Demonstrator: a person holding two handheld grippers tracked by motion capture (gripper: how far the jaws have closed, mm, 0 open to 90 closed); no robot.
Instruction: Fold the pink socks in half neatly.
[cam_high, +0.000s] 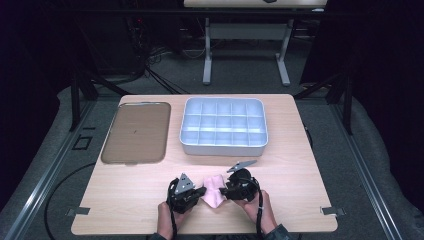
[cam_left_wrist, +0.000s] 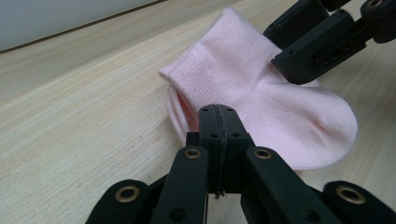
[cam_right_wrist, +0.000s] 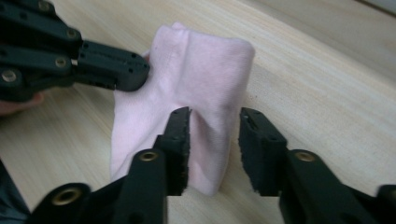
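A small pink sock (cam_high: 215, 194) lies flat on the wooden table near its front edge, between my two grippers. My left gripper (cam_left_wrist: 218, 112) is shut on the sock (cam_left_wrist: 261, 93) at the edge by its ribbed cuff. From the other side my right gripper (cam_right_wrist: 215, 121) stands open over the sock (cam_right_wrist: 205, 70). One of its jaws lies above the fabric and the other beside it over bare wood, and neither pad presses on the cloth. In the high view the left gripper (cam_high: 202, 191) and the right gripper (cam_high: 223, 190) face each other across the sock.
A white tray (cam_high: 222, 149) divided into several compartments stands at the back middle of the table (cam_high: 125, 210). A flat brown tray (cam_high: 136, 132) lies to its left. Another table's legs (cam_high: 207, 55) stand on the floor beyond.
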